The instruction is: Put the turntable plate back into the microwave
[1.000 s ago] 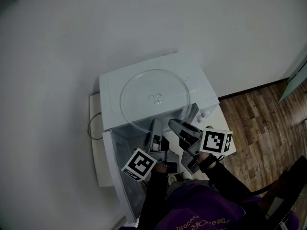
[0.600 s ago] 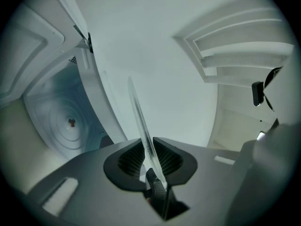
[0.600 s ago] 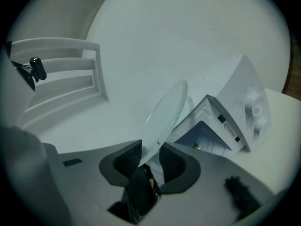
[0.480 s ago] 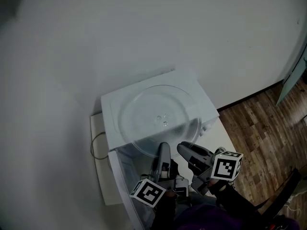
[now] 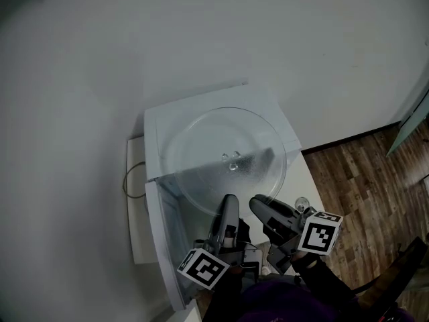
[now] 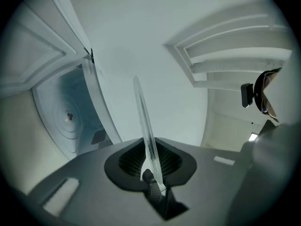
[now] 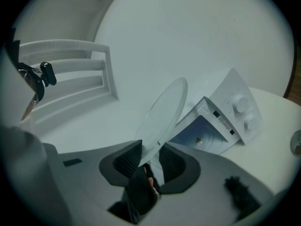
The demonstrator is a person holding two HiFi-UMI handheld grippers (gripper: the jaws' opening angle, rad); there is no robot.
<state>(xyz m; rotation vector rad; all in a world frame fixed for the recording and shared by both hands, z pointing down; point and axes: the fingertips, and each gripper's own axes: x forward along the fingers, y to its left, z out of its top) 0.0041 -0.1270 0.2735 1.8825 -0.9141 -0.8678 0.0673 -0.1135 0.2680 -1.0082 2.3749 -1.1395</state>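
Note:
The clear glass turntable plate [image 5: 228, 156] hangs roughly level over the top and front edge of the white microwave [image 5: 155, 129]. Both grippers hold its near rim. My left gripper [image 5: 229, 201] has the rim [image 6: 144, 126] edge-on between its pads, and its jaws are closing on it. My right gripper [image 5: 259, 204] grips the rim a little to the right, with the plate [image 7: 164, 108] slanting up out of its jaws [image 7: 149, 161]. The microwave door [image 5: 166, 247] stands open at the left. The cavity floor with its centre hub [image 6: 69, 117] shows in the left gripper view.
The microwave stands on a white table [image 5: 135, 213] against a white wall, and a cable loop [image 5: 129, 180] lies at its left. Its control knobs [image 7: 242, 105] face the right side. Wooden floor [image 5: 365, 173] lies at the right. A white slatted frame [image 6: 235, 55] shows behind.
The plate has come up off the microwave's top and toward me, carried by both grippers. It now overhangs the front edge, above the open cavity.

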